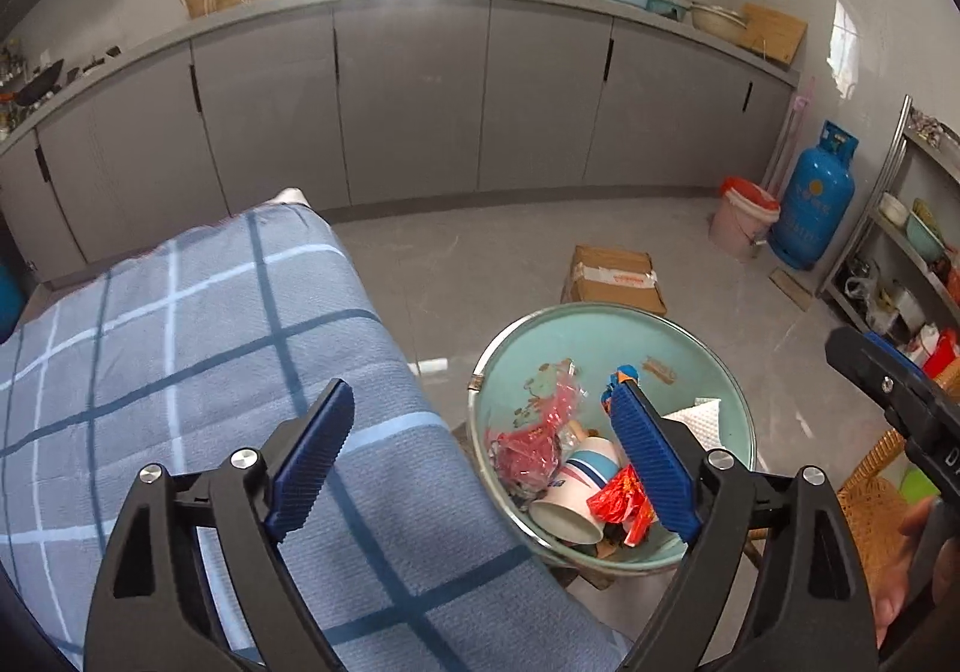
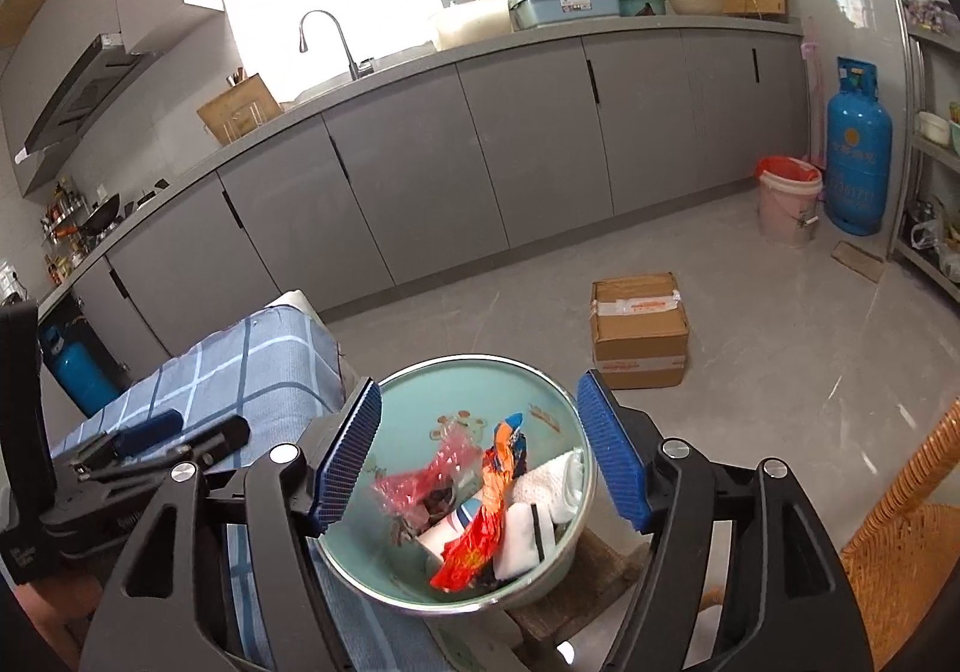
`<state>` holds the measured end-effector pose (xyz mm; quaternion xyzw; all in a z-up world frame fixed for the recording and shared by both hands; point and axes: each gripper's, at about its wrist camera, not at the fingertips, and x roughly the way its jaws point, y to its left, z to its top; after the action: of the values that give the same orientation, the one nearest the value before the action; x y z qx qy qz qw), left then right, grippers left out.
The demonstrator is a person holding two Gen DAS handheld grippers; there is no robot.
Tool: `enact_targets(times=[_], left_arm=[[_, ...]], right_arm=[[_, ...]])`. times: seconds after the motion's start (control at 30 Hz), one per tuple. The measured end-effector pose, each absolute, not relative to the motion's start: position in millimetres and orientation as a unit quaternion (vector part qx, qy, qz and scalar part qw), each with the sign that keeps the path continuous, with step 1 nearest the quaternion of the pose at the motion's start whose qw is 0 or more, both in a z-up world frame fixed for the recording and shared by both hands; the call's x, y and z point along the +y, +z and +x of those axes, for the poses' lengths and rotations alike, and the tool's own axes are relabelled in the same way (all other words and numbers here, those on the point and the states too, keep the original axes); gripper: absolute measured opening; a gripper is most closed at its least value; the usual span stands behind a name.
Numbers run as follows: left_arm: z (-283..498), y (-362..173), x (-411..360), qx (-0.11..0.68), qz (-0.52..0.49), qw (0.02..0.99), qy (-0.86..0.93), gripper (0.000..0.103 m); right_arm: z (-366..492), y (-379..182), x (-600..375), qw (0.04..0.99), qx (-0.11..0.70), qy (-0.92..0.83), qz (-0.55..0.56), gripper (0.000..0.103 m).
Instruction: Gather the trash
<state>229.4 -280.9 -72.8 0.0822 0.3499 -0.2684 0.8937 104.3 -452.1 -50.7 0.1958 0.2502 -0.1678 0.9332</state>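
A light green basin stands beside a table covered with a blue checked cloth. It holds trash: a paper cup, a red-orange wrapper, pink crinkled plastic and a white tissue. My left gripper is open and empty, spanning the cloth's edge and the basin. My right gripper is open and empty above the basin. The right gripper shows at the right edge of the left wrist view.
A cardboard box lies on the grey floor. A pink bucket with a red liner and a blue gas cylinder stand by the grey cabinets. A wicker chair is at the right, a metal shelf beyond.
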Motion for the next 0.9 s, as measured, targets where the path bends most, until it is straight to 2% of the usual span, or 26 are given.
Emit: enact_targets(times=[0.1,0.9], left_arm=[[215,-59,-264,0.324,0.076,0.907,-0.257,0.096],[170,-14,-211,0.278,0.056,0.925,-0.254,0.097]], right_arm=[[90,-46,-442,0.935,0.243,-0.173,0.192,0.069],[59,-6,-396,0.95,0.22,-0.158,0.158,0.071]])
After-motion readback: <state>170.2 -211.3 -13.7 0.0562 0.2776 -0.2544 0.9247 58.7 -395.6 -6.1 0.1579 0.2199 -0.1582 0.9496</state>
